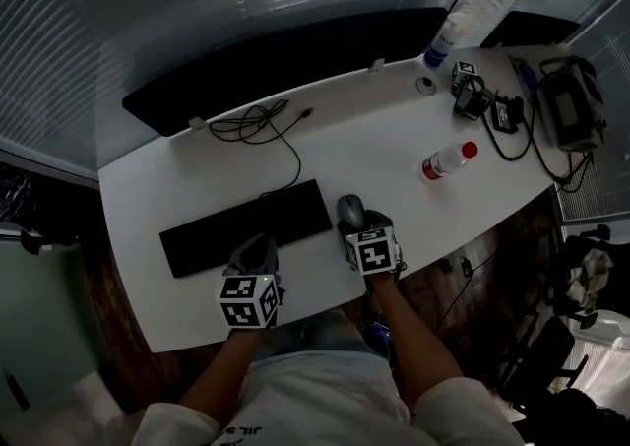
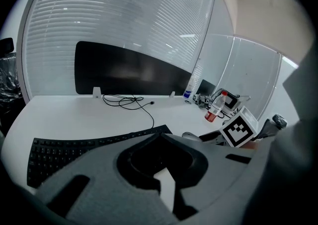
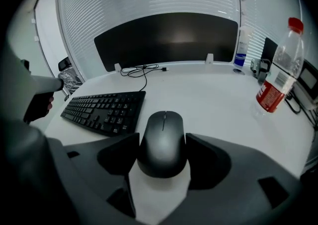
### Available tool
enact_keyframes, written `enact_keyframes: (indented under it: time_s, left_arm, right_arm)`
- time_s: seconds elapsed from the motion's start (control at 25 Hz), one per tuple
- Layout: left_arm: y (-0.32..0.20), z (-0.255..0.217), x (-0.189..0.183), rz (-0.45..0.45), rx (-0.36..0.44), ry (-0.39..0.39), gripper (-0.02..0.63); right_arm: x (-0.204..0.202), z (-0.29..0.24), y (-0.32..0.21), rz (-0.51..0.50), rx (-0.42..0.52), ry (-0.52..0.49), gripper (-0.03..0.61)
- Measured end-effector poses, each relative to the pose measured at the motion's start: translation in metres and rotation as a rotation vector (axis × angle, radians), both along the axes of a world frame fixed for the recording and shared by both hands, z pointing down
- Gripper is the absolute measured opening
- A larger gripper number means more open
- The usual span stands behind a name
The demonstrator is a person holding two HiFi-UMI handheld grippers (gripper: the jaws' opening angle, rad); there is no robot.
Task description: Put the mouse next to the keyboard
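While the right gripper [image 1: 352, 225] clasps the mouse [image 1: 350, 208], the keyboard [image 1: 246, 227] lies just left.
Head view: mouse at lower centre, beside the keyboard's right end. Left gripper view: the left gripper [image 2: 159, 137] has its jaws together (nothing between). Right gripper view: jaws press the mouse's sides, mid-frame.

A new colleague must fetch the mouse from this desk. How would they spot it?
On the white desk, find the long black keyboard near the front edge. At its right end, held in the right tongs, is the mouse: small, domed and dark grey, unlike the flat keyboard and the red-capped bottle farther right.
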State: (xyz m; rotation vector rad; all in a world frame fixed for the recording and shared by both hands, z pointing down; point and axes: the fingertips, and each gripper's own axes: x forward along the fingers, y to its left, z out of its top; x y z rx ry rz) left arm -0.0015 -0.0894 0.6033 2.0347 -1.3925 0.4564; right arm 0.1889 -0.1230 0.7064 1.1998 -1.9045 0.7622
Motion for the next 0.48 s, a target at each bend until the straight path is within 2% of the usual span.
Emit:
enact_keyframes:
  time_s: [0.48]
  left_arm:
    - [0.0013, 0.0015, 0.0016, -0.003, -0.007, -0.01, 0.002]
  right_arm:
    - [-0.0089, 0.0112, -0.0073, -0.045, -0.013, -0.002, 0.296]
